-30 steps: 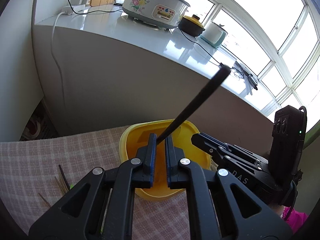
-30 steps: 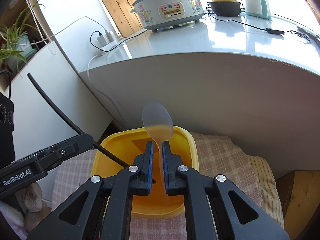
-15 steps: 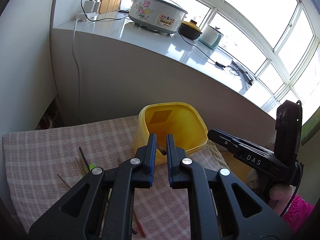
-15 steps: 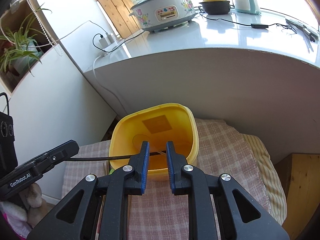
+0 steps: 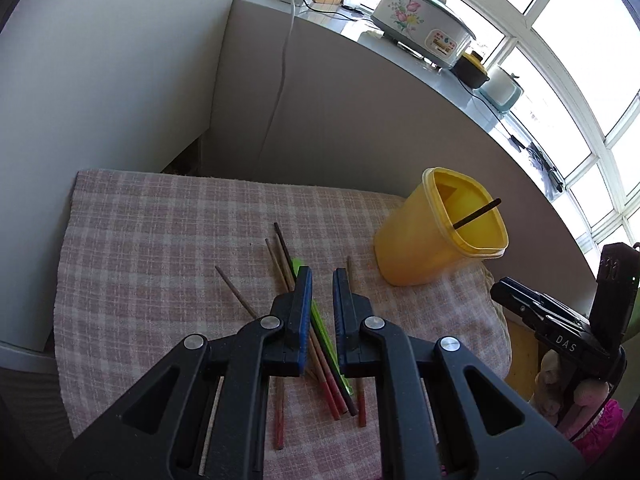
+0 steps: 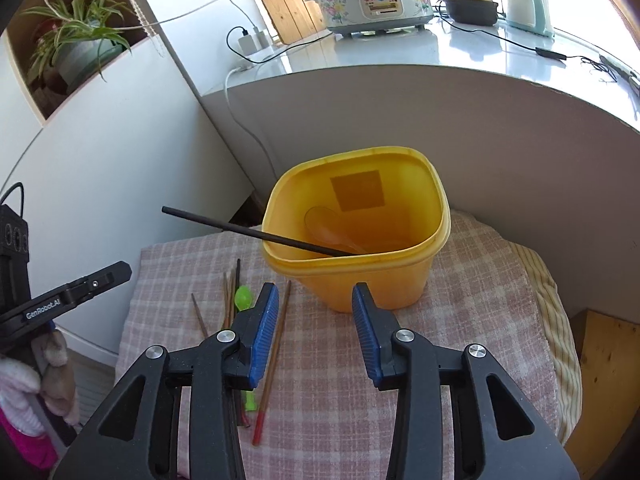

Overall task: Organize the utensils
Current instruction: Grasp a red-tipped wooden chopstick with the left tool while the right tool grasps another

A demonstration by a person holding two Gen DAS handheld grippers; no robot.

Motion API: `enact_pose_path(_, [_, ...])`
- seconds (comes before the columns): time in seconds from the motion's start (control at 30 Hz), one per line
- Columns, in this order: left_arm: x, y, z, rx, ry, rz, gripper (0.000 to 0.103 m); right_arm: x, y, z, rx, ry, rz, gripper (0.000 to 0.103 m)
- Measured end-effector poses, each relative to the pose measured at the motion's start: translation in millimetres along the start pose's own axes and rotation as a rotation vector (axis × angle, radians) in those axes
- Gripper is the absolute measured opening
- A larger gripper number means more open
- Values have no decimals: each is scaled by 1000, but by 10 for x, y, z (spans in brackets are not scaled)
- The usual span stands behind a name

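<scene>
A yellow container stands upright on the checked cloth. Over its rim leans a black chopstick, and a translucent spoon lies inside. Several brown and red chopsticks and a green spoon lie loose on the cloth. Above that pile hovers my left gripper, shut and holding nothing. My right gripper hangs in front of the container; its jaws are opening and nothing is between them.
The checked cloth covers a small table against a grey counter wall. A rice cooker, pots and cables sit on the counter. A potted plant stands in a niche at left. A wooden box stands low at right.
The left gripper let the black chopstick go into the container and swung left over the loose chopsticks. The right gripper dropped the spoon into the container, drew back and spread its jaws.
</scene>
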State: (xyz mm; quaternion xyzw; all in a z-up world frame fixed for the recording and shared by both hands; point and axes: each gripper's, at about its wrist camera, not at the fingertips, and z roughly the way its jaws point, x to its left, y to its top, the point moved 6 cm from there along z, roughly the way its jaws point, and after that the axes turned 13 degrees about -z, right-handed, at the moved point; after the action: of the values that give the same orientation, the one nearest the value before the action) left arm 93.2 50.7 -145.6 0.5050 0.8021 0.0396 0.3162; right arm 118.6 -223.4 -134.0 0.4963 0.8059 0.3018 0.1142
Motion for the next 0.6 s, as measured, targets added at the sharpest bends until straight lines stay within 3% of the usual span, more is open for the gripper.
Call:
enact_pose_path(0.1, [247, -106, 120, 50, 33, -43, 20, 138, -146, 119, 54, 25, -35, 36])
enact_pose_path(0.3, [532, -331, 361, 135, 57, -136, 21, 264, -407, 392, 163, 61, -21, 36])
enact_pose_path(0.6, [593, -426, 674, 208, 36, -232, 21, 402, -619, 662, 277, 93, -2, 36])
